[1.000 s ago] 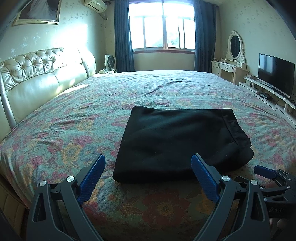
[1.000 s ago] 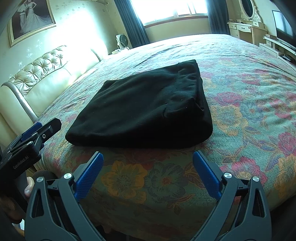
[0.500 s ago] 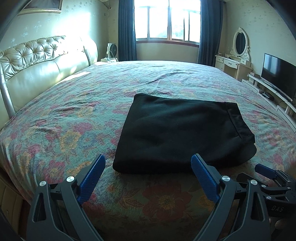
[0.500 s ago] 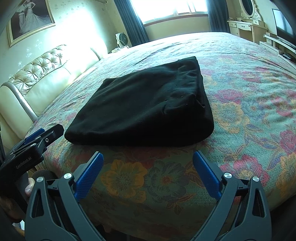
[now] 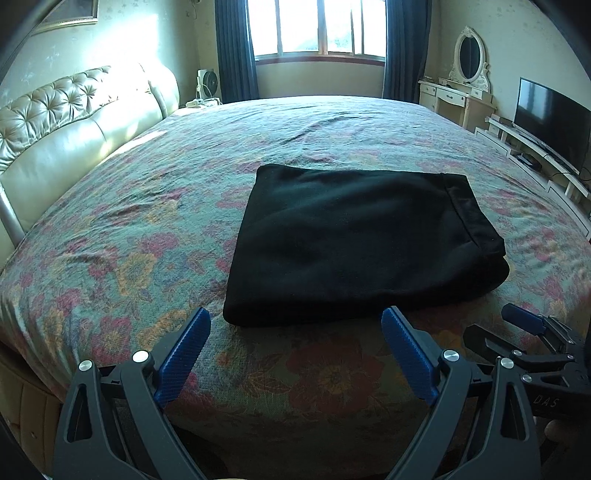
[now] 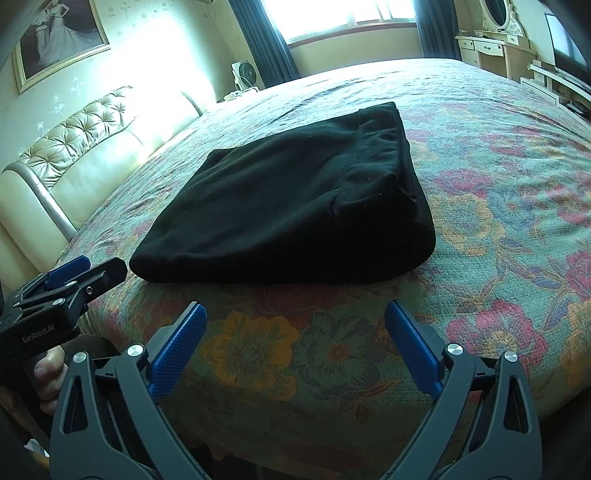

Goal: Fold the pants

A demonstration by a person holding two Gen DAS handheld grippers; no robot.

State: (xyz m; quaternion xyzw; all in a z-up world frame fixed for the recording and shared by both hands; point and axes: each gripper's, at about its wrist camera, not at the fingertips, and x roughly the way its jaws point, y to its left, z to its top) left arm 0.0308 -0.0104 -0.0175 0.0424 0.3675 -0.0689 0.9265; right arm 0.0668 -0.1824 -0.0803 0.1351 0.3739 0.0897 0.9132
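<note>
Black pants [image 5: 354, 240] lie folded into a flat rectangle on the floral bedspread [image 5: 129, 229]; they also show in the right wrist view [image 6: 295, 206]. My left gripper [image 5: 295, 350] is open and empty, just short of the pants' near edge. My right gripper [image 6: 295, 339] is open and empty, also just short of the near edge. The right gripper shows at the lower right of the left wrist view [image 5: 524, 332]. The left gripper shows at the left of the right wrist view [image 6: 74, 284].
A cream tufted headboard [image 5: 66, 122] runs along the left. A window with dark curtains [image 5: 317, 29] is at the back. A vanity [image 5: 461, 92] and a TV [image 5: 550, 122] on a low unit stand at the right. The bed's near edge is below my grippers.
Both grippers have drawn back and tilted slightly, staying open. The pants have not moved.
</note>
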